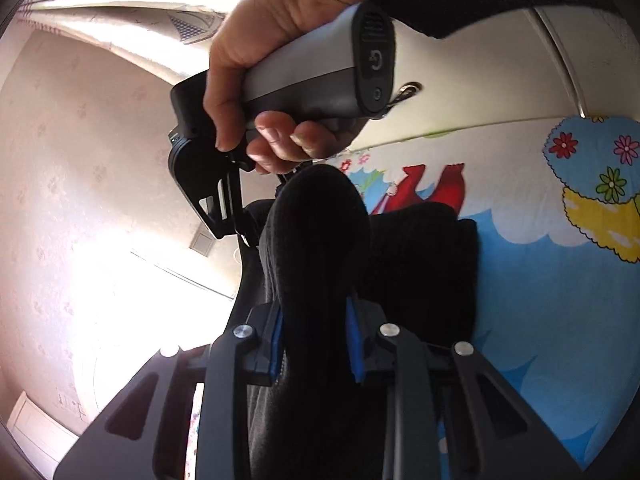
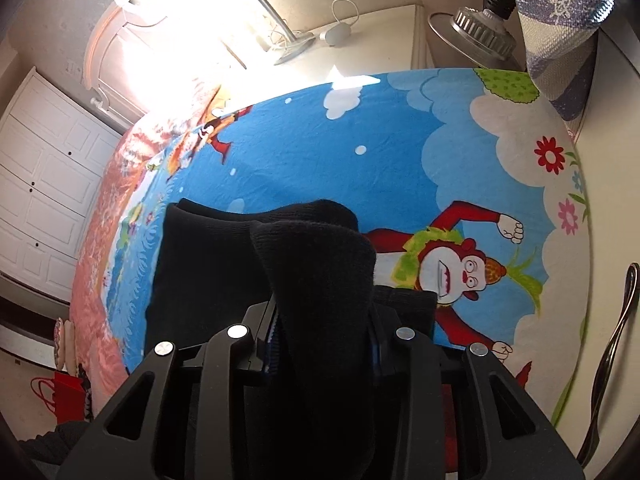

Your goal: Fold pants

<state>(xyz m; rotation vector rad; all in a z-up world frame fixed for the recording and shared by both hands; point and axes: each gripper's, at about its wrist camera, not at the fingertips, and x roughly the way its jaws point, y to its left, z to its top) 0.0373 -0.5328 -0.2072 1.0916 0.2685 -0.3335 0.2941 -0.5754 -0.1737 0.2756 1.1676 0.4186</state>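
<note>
Pants (image 2: 224, 264), black and soft, lying partly folded on the bed sheet (image 2: 320, 152), near its front edge. Bunched up in the middle into a tall fold.

Far left in the right wrist view: white cupboard doors (image 2: 48, 184) and a red bag (image 2: 66, 396) on the floor. On the sheet: blue sky, white clouds, a cartoon monkey (image 2: 456, 272) just right of the pants, touching their edge. Past the back edge of the bed: a white side table (image 2: 376, 28) with a lamp base. Far right: a silver lamp head (image 2: 476, 32) and a striped cloth (image 2: 560, 36).

Left gripper (image 1: 316, 336): jaws closed tight on the tall fold of the pants, blue pads (image 1: 276, 340) pressing the cloth from both sides. Above it, a hand (image 1: 272, 60) wrapped around the grey handle of the right gripper (image 2: 324, 344).

Right gripper: jaws also squeezed shut on a fold of the pants, black cloth sticking up between them.
</note>
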